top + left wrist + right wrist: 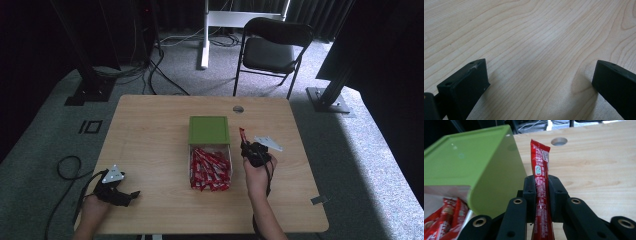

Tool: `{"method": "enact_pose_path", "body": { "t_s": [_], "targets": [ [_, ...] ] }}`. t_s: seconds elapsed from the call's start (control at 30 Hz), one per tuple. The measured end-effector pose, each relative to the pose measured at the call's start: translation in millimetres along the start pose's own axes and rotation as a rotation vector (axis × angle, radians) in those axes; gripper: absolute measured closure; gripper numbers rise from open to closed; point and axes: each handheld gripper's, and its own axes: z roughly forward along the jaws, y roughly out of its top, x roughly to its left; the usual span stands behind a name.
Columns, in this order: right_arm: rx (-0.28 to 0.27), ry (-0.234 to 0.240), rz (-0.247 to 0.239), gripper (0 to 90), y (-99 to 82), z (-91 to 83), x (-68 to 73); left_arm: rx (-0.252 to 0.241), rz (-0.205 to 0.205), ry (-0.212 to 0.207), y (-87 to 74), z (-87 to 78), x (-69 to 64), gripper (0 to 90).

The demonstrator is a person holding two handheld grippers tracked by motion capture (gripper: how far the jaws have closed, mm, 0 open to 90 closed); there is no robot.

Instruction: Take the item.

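Grey carpet (pixel 165 75), a black folding chair (pixel 272 47), seemingly dark curtains behind.

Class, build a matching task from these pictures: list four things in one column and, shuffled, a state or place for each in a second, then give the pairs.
Things:
1. left gripper
2. right gripper
3. green lid
4. folding chair

States or places:
A. on the floor beyond the table
B. open above bare wood
C. covering the far part of the box
D. clamped on a red packet

Pairs: 1-B, 2-D, 3-C, 4-A
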Motion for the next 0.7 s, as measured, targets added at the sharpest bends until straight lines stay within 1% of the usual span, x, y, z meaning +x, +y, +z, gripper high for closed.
{"method": "enact_pose_path", "body": {
  "t_s": [0.07, 0.1, 0.17, 0.2, 0.23, 0.3, 0.37, 0.4, 0.43, 0.47, 0.5, 0.57, 0.63, 0.67, 0.7],
  "targets": [
    [0.003, -0.012, 0.010, 78.1, -5.3, 4.1, 0.1, 0.000, 0.000, 0.000, 0.0, 0.0, 0.0, 1.3],
    [0.008, -0.011, 0.032, 78.1, -8.2, 6.4, -0.3, 0.000, 0.000, 0.000, 0.0, 0.0, 0.0, 1.3],
    [0.018, -0.018, 0.042, 78.1, -13.5, 10.7, -0.5, 0.000, 0.000, 0.000, 0.0, 0.0, 0.0, 1.3],
    [0.018, -0.015, 0.061, 78.1, -16.0, 12.5, -0.2, 0.000, -0.001, 0.000, 0.0, 0.0, 0.0, 1.3],
    [0.018, -0.015, 0.061, 78.1, -16.0, 12.5, -0.2, 0.000, -0.001, 0.000, 0.0, 0.0, 0.0, 1.3],
    [0.027, -0.010, 0.056, 78.1, -21.1, 18.0, 2.1, 0.000, 0.000, 0.000, 0.0, 0.0, 0.0, 1.3],
    [0.029, 0.006, 0.068, 78.0, -24.0, 22.2, 2.6, 0.000, 0.000, 0.000, 0.0, 0.0, 0.0, 1.3],
    [0.034, 0.001, 0.063, 78.0, -25.1, 23.9, 2.6, 0.000, 0.000, 0.000, 0.0, 0.0, 0.0, 1.4],
    [0.029, -0.018, 0.057, 78.0, -26.1, 25.4, 2.6, 0.000, 0.000, 0.000, 0.0, 0.0, 0.0, 1.3],
    [0.027, -0.024, 0.056, 78.0, -27.0, 27.4, 1.6, 0.000, 0.000, 0.000, 0.0, 0.0, 0.0, 1.3],
    [0.039, -0.020, 0.066, 78.1, -27.9, 29.7, 0.6, 0.000, 0.000, 0.000, 0.0, 0.0, 0.0, 1.3],
    [0.052, -0.031, 0.064, 78.1, -30.6, 34.1, 0.1, 0.000, 0.000, 0.000, 0.0, 0.0, 0.0, 1.3],
    [0.066, -0.020, 0.085, 78.0, -33.3, 38.7, -0.6, 0.000, 0.000, 0.000, 0.0, 0.0, 0.0, 1.3],
    [0.074, -0.026, 0.078, 78.0, -34.5, 41.3, -0.6, 0.000, 0.000, 0.000, 0.0, 0.0, 0.0, 1.3],
    [0.076, -0.024, 0.081, 78.0, -35.2, 42.7, -0.8, 0.000, 0.001, 0.000, 0.0, 0.0, 0.0, 1.3]
  ]
}}
